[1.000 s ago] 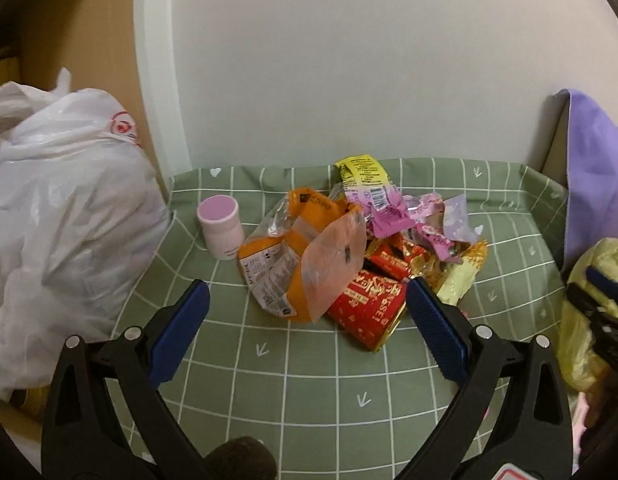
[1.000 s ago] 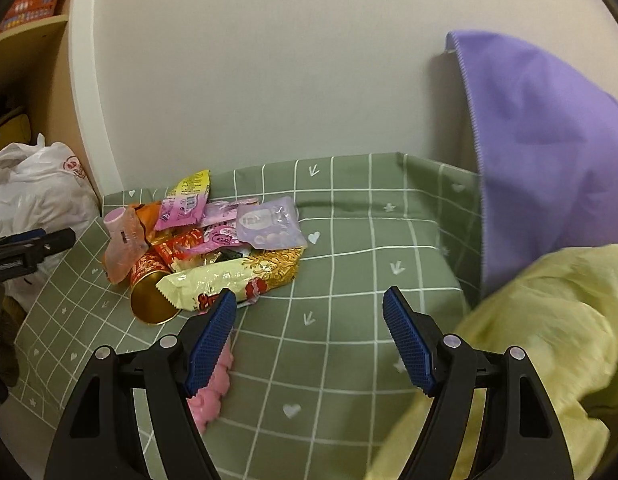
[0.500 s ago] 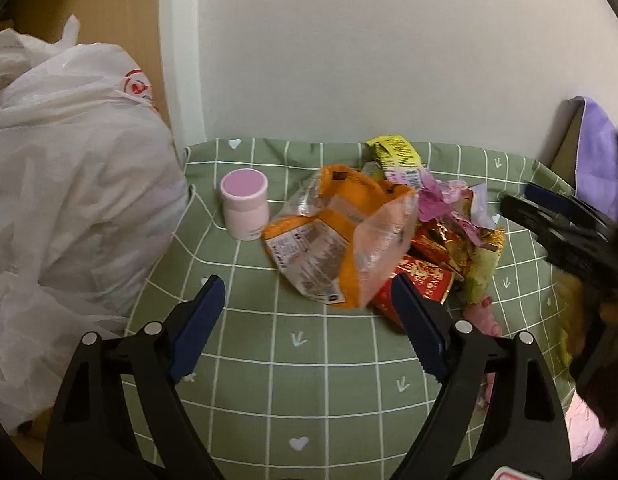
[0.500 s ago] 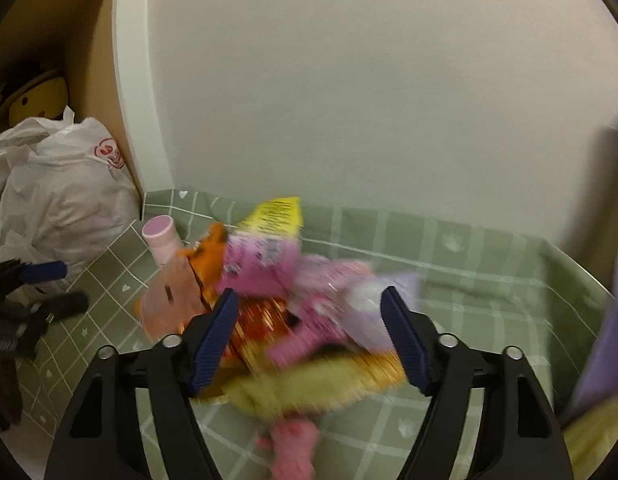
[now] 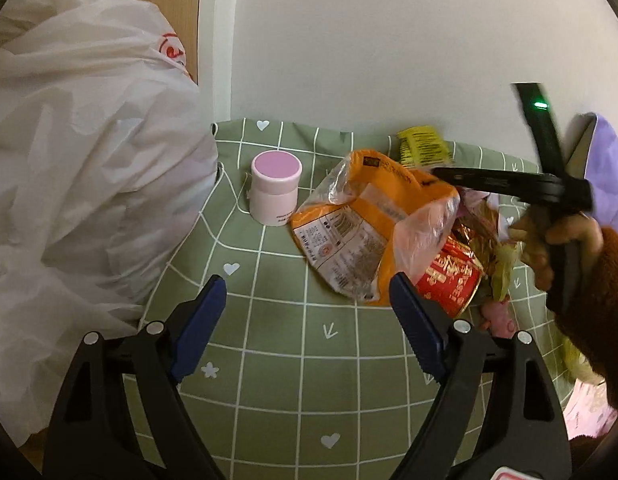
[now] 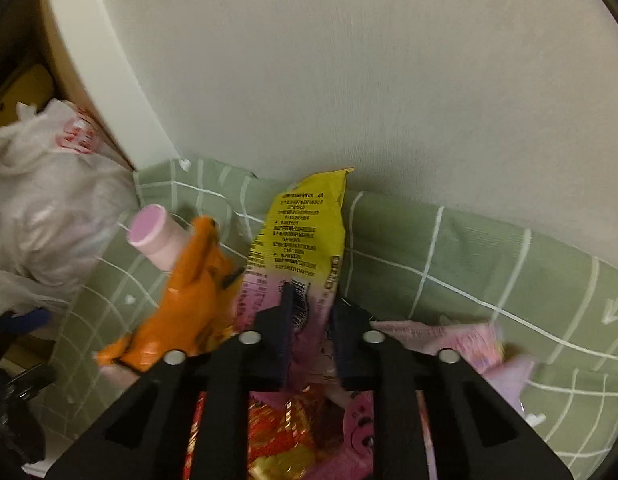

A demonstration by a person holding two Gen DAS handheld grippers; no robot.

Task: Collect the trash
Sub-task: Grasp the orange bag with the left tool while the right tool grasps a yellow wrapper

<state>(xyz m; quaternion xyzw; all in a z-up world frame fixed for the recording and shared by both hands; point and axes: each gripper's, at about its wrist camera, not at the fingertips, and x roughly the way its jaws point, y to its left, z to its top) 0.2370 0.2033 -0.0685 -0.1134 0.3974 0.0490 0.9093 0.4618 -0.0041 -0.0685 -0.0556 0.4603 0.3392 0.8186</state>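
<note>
My feeds look dim and warm-tinted, fisheye-bent with black corners; motion blur smears the right wrist view.

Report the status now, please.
Right hand-held gripper just closed on yellow-pink wrapper. Left hand-held gripper open, empty. Orange bag crowds the wrapper.

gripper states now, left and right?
Left gripper: open, empty, above the cloth.
Right gripper: jaws just closed, pinching the yellow-pink wrapper.
</note>
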